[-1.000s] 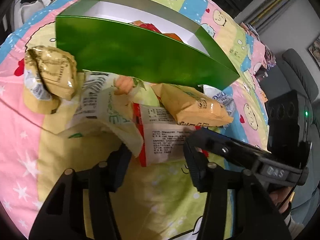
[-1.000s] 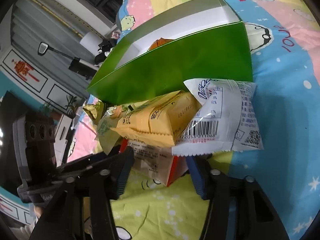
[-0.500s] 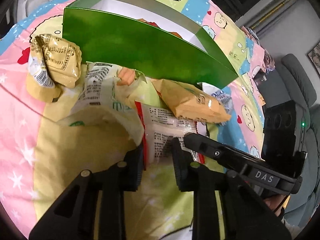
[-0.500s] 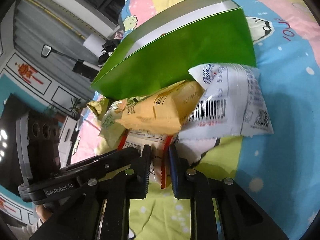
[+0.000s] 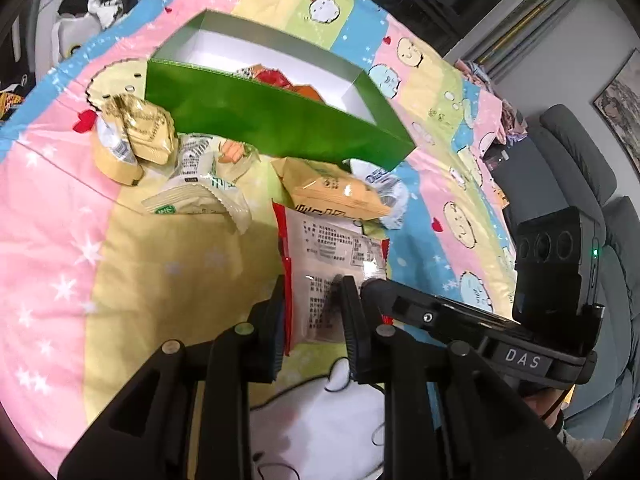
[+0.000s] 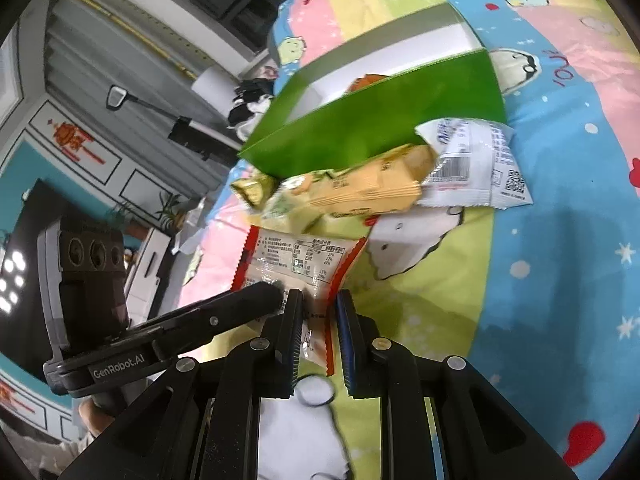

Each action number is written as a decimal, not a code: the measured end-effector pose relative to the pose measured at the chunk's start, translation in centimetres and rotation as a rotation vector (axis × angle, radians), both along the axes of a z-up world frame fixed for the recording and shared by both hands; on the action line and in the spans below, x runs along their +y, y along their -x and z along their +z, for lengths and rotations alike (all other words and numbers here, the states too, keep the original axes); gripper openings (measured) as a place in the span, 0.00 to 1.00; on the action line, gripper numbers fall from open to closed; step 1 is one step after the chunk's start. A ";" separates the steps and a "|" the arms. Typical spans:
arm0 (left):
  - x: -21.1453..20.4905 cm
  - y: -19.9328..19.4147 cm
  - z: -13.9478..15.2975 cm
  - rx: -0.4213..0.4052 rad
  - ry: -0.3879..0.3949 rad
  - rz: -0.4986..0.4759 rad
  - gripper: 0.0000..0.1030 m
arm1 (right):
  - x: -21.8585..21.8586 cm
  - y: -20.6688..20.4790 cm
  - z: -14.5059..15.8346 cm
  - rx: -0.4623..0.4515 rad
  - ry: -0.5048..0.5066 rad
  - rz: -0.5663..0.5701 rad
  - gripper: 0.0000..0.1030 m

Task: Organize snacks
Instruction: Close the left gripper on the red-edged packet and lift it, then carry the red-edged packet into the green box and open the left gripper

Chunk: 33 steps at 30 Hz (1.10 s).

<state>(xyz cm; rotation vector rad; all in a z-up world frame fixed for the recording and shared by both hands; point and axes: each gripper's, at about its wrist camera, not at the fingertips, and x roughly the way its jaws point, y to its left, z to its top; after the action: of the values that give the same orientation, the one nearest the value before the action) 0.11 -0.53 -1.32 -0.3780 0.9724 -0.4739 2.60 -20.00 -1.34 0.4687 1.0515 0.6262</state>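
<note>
Together, left tool [image 5: 314,308], right tool [image 6: 318,320], clamped on red-edged snack packet [image 5: 336,256]

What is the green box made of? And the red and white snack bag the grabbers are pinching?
The green box looks like thin glossy cardboard: flat stiff walls, sharp folded corners, a shine outside, plain white inside. The red-edged snack packet looks like shiny plastic film: it crinkles, glints, and has zigzag-cut ends. Both the left gripper and right gripper are shut on it.
</note>
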 end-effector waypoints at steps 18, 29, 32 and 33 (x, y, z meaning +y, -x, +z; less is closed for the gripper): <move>-0.3 -5.3 5.9 -0.149 0.019 -0.013 0.24 | 0.4 -4.2 5.6 -0.183 -0.048 -0.042 0.18; -0.5 -13.2 6.5 -0.141 0.010 -0.015 0.24 | 0.4 -11.2 5.7 -0.211 -0.056 -0.078 0.18; -0.6 -15.2 5.7 -0.112 0.015 -0.013 0.25 | 0.4 -13.1 5.1 -0.201 -0.040 -0.082 0.18; -0.6 -15.9 5.3 -0.096 0.023 -0.009 0.25 | 0.4 -13.6 4.9 -0.195 -0.038 -0.083 0.18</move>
<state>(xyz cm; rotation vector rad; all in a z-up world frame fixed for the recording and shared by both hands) 15.99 -1.14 3.98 -0.3689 0.8763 -0.5073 16.15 -19.63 3.53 0.4719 0.8331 0.6062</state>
